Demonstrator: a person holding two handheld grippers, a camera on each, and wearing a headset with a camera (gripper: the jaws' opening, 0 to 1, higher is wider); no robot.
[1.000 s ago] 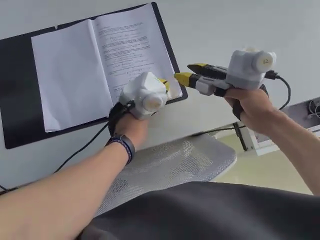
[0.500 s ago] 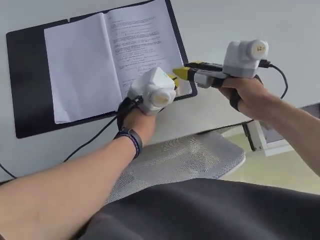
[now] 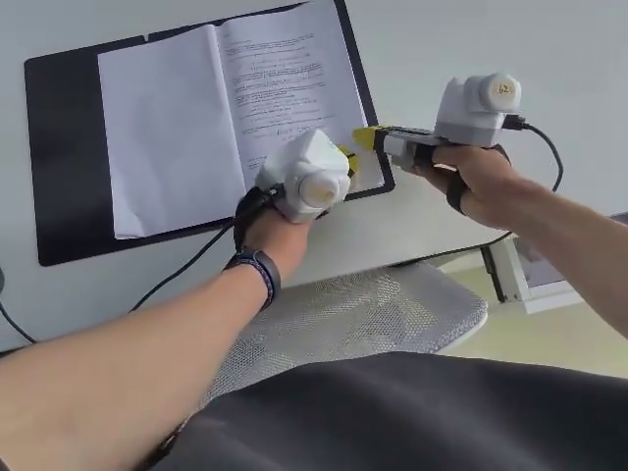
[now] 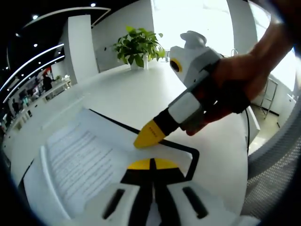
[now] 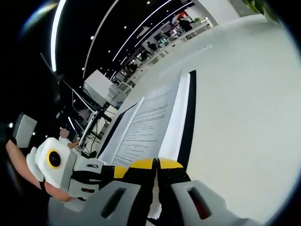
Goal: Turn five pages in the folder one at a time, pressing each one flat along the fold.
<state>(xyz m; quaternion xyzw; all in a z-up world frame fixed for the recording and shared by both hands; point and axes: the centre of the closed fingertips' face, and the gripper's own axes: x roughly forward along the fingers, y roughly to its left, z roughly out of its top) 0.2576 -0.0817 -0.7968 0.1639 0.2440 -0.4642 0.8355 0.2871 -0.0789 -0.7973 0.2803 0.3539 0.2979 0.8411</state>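
Right tongs [image 3: 365,138] now reach over the folder's [image 3: 59,196] near corner, closer than before; left tongs [image 4: 151,164] beside them, both clenched. Likely next: open, pinch the page [image 3: 294,88] corner.

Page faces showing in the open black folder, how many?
2: blank white page on the left, printed white page on the right. More sheets may lie hidden underneath.

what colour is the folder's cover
The folder cover is black, clearest in the head view.
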